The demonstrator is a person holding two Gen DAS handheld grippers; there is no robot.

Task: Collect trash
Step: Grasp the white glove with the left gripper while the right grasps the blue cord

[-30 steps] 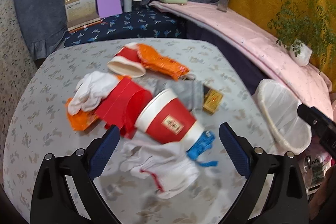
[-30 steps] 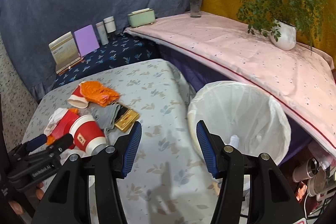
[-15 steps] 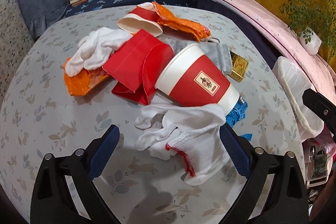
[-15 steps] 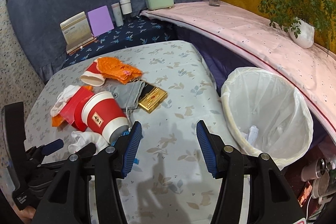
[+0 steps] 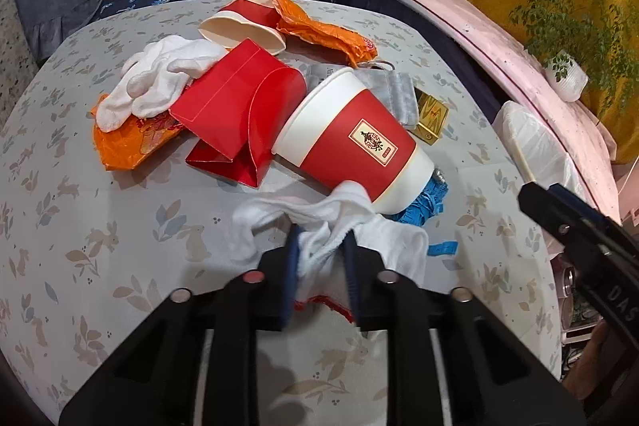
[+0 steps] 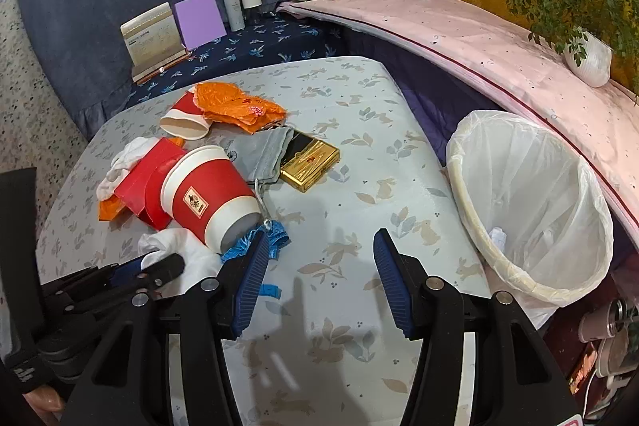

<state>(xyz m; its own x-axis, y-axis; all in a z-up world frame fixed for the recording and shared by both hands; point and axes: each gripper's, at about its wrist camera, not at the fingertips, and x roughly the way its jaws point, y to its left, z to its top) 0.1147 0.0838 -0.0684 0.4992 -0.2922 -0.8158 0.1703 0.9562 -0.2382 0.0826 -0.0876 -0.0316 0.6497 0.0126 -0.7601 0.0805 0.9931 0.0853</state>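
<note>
We have the left gripper (image 5: 321, 258) closing on the crumpled white cotton glove with a red-stitched cuff (image 5: 339, 222); the fabric is bunched up between the blue pads, jaws nearly together and pressing on it. The glove lies at the near edge of the trash pile on the floral-print bench (image 5: 100, 226), its far fold touching the base of the tipped red-and-white paper cup (image 5: 351, 142).

Handling, as we judge it: the glove is light, soft and limp, with no risk of breaking. It will droop and drag once lifted, so a pinch on the thick bunched middle looks best; a hold on a loose finger might slip. A trailing fold could nudge the cup or snag the small blue crinkled wrapper (image 5: 423, 204) just beside it.

The right gripper (image 6: 319, 280) is about half open with nothing between its pads, over bare bench near the white-lined round trash bin (image 6: 531, 210), which sits off the bench's right edge.

Versus a second ago: the left jaws were wide open and higher above the pile, the glove lying flat and untouched; now they sit low and squeezed in on it. The right view has swung from the bin toward the pile, with the same opening.
</note>
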